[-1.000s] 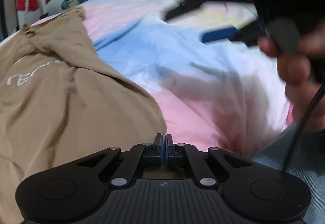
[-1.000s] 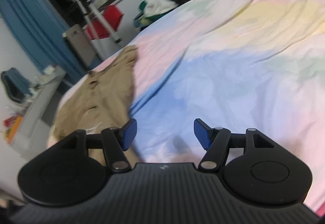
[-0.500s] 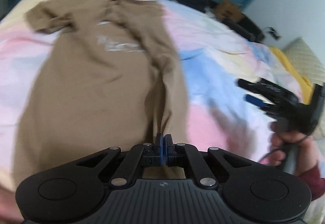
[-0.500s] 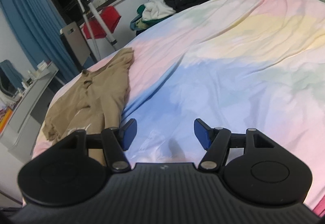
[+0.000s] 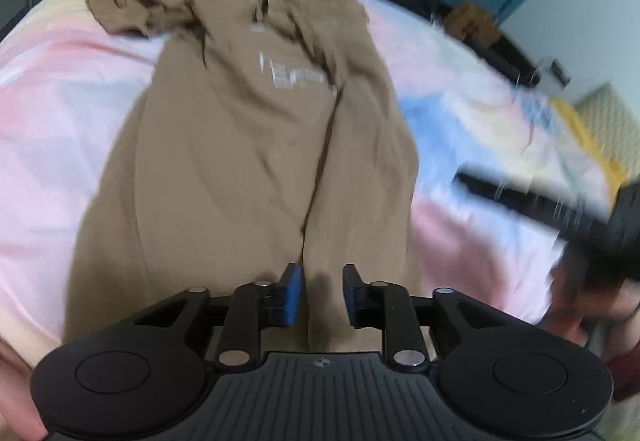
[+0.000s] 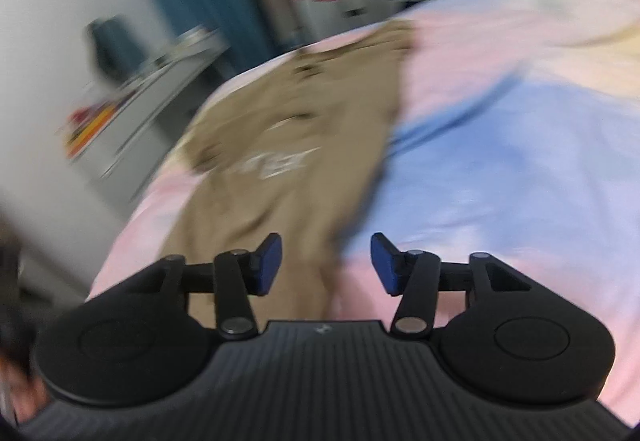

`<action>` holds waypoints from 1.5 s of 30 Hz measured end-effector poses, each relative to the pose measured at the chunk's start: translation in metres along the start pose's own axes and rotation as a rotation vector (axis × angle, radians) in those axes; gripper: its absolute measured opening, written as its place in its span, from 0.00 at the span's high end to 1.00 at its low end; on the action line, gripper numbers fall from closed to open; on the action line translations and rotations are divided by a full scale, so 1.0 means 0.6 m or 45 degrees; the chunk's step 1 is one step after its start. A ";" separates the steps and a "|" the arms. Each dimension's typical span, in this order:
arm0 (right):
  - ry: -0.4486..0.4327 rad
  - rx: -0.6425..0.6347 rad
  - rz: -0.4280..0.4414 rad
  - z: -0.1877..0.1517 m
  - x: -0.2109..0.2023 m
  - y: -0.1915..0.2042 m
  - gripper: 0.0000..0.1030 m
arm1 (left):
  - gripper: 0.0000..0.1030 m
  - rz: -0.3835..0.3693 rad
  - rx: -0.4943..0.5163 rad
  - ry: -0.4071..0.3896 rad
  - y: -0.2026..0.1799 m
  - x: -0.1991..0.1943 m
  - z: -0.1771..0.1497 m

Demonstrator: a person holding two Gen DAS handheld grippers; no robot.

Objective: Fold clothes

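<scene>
Close to me, my left gripper (image 5: 319,295) is hanging just over the bottom edge of the brown T-shirt (image 5: 256,145). Its jaws are standing a little way apart and they are holding nothing; I cannot tell if the tips are brushing the cloth. My right gripper (image 6: 326,263) is hovering by the shirt's right side, where the brown cloth is meeting the bedsheet (image 6: 520,161). Its jaws are standing wide apart and are gripping nothing too. Farther out, the shirt is lying long and mostly flat on the pink and blue sheet, print side up. One long crease (image 5: 324,161) is running up its right half, and the far sleeve (image 5: 120,7) is bunching up. I am seeing no neat folded bundle, so I am judging that most of the folding is left. Everything is blurry, so small details are hard to tell.
</scene>
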State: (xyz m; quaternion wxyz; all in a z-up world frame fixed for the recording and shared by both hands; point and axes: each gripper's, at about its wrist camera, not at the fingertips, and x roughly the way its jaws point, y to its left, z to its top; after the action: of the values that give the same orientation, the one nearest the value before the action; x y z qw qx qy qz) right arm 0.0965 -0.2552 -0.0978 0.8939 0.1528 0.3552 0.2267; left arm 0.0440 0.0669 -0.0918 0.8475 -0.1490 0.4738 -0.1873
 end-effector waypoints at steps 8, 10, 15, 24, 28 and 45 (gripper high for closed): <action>0.274 -0.344 0.252 -0.035 0.064 0.089 0.53 | 0.66 0.014 -0.132 -0.133 0.008 0.077 0.183; 0.323 -0.401 0.262 -0.043 0.074 0.101 0.53 | 0.61 -0.002 -0.154 -0.120 -0.004 0.124 0.228; 0.334 -0.441 0.299 -0.046 0.065 0.103 0.52 | 0.61 0.041 -0.193 -0.144 -0.028 0.235 0.304; 0.447 -0.469 0.274 -0.057 0.088 0.096 0.53 | 0.87 0.180 -0.288 -0.108 -0.023 0.362 0.343; 0.478 -0.497 0.269 -0.060 0.094 0.099 0.52 | 0.95 0.253 -0.171 -0.142 -0.044 0.360 0.350; 0.519 -0.545 0.364 -0.061 0.086 0.111 0.52 | 0.82 0.367 0.003 -0.254 -0.035 0.305 0.317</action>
State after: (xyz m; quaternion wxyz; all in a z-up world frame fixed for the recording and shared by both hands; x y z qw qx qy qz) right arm 0.0844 -0.1676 -0.1238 0.7754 -0.0388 0.4459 0.4454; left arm 0.2916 -0.0212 -0.1234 0.9086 -0.0965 0.4036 -0.0487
